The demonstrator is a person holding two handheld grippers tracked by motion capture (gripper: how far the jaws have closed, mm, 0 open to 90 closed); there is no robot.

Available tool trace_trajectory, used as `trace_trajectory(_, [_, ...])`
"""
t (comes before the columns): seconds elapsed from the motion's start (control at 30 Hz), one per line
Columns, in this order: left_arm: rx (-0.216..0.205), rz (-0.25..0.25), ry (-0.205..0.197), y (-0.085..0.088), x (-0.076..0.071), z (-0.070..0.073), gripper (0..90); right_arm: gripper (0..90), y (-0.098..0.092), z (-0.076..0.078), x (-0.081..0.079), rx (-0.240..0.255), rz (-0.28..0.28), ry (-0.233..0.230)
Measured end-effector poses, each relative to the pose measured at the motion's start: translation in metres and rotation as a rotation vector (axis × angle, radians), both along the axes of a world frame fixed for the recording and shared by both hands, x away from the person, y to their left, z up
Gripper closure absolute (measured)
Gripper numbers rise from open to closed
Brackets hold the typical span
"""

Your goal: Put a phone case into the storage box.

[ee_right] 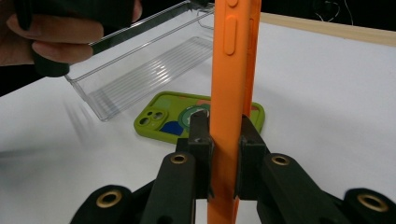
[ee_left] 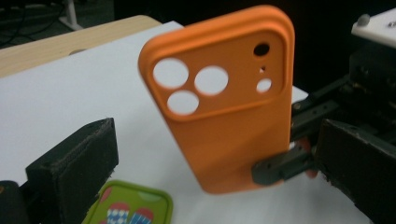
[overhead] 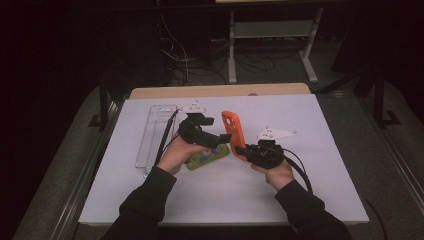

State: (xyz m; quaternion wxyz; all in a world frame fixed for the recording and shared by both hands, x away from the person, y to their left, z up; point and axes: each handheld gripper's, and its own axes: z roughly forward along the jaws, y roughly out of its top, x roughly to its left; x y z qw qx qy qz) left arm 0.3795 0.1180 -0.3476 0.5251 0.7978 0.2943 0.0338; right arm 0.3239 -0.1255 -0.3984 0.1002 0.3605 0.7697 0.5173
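Note:
An orange phone case [overhead: 234, 131] stands upright above the white table, and my right gripper [overhead: 243, 149] is shut on its lower edge. In the right gripper view the two black jaws of my right gripper [ee_right: 224, 128] pinch the orange case [ee_right: 231, 70] edge-on. My left gripper [overhead: 223, 139] is open beside the case, to its left. The left gripper view has the orange case [ee_left: 224, 107] back-on, camera holes up, standing between the wide-apart jaws of my left gripper [ee_left: 215, 140] without touching them. A green patterned phone case [overhead: 207, 157] lies flat on the table under the left hand.
A clear plastic tray [overhead: 155, 132] lies lengthwise at the table's left side. The white sheet [overhead: 300, 195] covers the table, with a wooden edge [overhead: 220, 91] at the back. Dark floor, cables and a desk frame lie beyond.

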Motion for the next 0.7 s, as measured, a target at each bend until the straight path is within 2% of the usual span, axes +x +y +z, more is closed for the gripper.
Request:
trace_trajectory(0.23, [-0.026, 0.005, 0.001, -0.009, 0.002, 0.000, 0.0, 78.5, 0.003, 0.002, -0.001, 0.012, 0.007, -0.013])
trace_trajectory(0.3, [-0.020, 0.005, 0.002, -0.011, 0.003, -0.001, 0.0, 78.5, 0.003, 0.003, -0.003, 0.018, 0.007, -0.004])
trace_trajectory(0.37, [-0.040, 0.006, 0.006, -0.014, 0.003, -0.002, 0.0, 78.5, 0.004, 0.002, -0.002, 0.021, 0.014, -0.014])
trace_trajectory(0.43, [-0.032, -0.001, 0.005, -0.016, 0.004, -0.003, 0.0, 78.5, 0.005, 0.003, -0.003, 0.020, 0.012, -0.012])
trace_trajectory(0.57, [-0.035, -0.011, -0.019, -0.020, 0.006, -0.004, 0.0, 78.5, 0.007, 0.003, -0.004, 0.018, 0.022, -0.009])
trace_trajectory(0.6, [-0.040, -0.004, -0.017, -0.022, 0.006, -0.003, 0.0, 78.5, 0.009, 0.003, -0.004, 0.032, 0.024, -0.008])
trace_trajectory(0.7, [-0.048, -0.001, -0.014, -0.023, 0.007, -0.003, 0.0, 78.5, 0.010, 0.003, -0.005, 0.033, 0.027, -0.002])
